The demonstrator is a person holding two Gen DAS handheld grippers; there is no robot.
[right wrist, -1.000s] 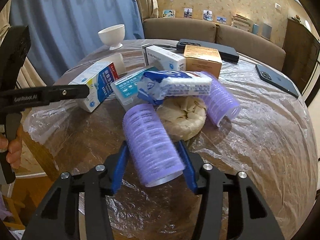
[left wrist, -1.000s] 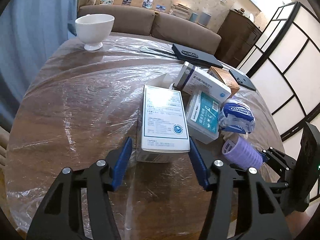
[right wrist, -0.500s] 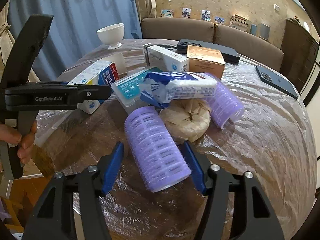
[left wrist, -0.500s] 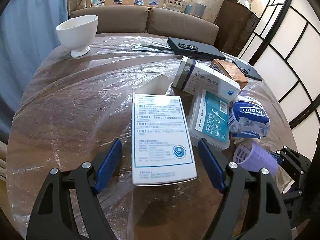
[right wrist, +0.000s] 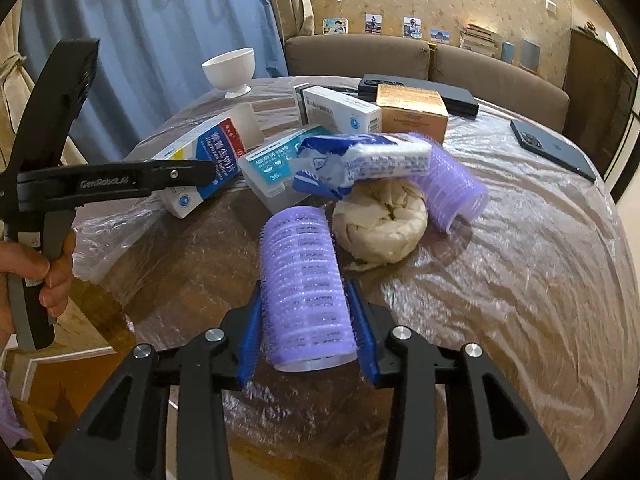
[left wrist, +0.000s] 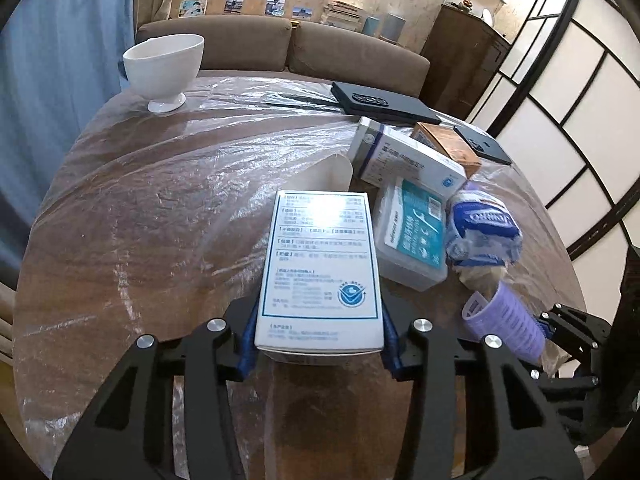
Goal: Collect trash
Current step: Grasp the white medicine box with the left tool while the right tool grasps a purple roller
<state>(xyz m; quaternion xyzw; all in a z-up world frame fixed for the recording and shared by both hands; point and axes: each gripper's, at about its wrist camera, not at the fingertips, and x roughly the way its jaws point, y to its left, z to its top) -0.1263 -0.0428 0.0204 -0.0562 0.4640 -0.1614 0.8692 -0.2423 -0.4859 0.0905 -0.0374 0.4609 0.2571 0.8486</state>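
My left gripper (left wrist: 318, 336) is shut on a white medicine box with blue print (left wrist: 320, 268), its open flap pointing away; the box also shows in the right wrist view (right wrist: 208, 160). My right gripper (right wrist: 306, 332) is shut on a purple hair roller (right wrist: 304, 284), seen from the left wrist view (left wrist: 506, 320) too. Behind it lie a crumpled beige paper wad (right wrist: 380, 224), a second purple roller (right wrist: 452, 188), a blue-and-white tissue pack (right wrist: 360, 160) and a clear floss-pick box (right wrist: 276, 168).
A round table under clear plastic film (left wrist: 160, 208) holds a white bowl (left wrist: 164, 68), another white medicine box (left wrist: 404, 160), a brown carton (right wrist: 412, 110), a black flat case (left wrist: 380, 104) and a dark phone (right wrist: 552, 148). A sofa (left wrist: 280, 48) stands behind.
Both grippers were open around their objects half a second ago; now the left has closed on the medicine box and the right on the hair roller, each further into the jaws.
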